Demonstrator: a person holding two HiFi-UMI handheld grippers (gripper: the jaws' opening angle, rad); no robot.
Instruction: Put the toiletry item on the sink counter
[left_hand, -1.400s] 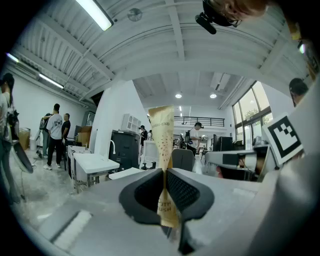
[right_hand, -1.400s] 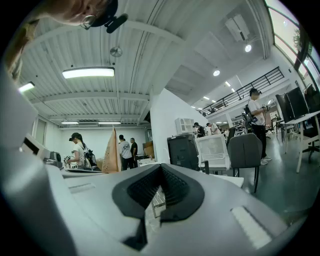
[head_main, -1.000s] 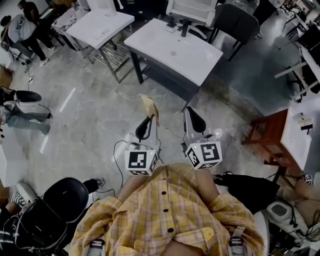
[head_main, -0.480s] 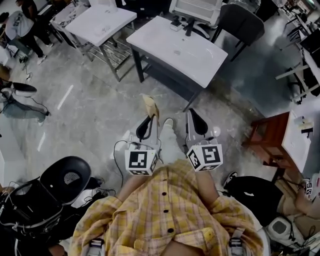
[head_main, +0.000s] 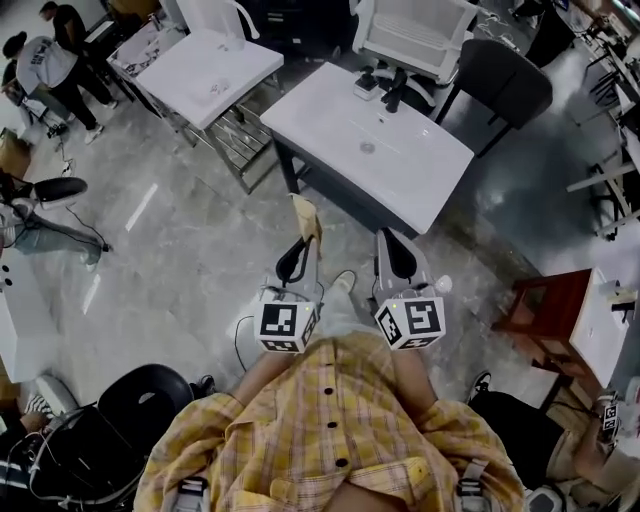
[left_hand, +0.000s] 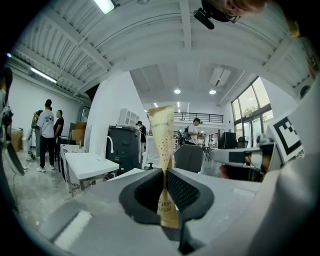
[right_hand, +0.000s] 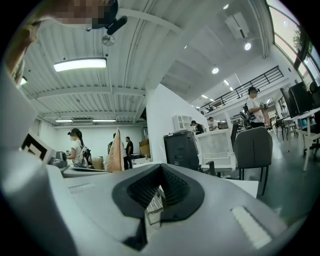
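**Packet gripped, counter not yet reached**

My left gripper (left_hand: 165, 172) pinches the toothbrush packet (left_hand: 162, 132) by its lower part, and the rest stands up past the jaw tips. My right gripper (right_hand: 160, 175), just to the right of it, is pressed together with nothing in it. The white sink counter (head_main: 345, 125) lies ahead of both claws, well apart from them. I judge the pickup done. What remains is the approach, setting the packet on the counter and letting go.

Jaws hide some print on the paper packet (left_hand: 162, 135) — dark items (head_main: 392, 97) on the sink counter (head_main: 330, 125) too small to name
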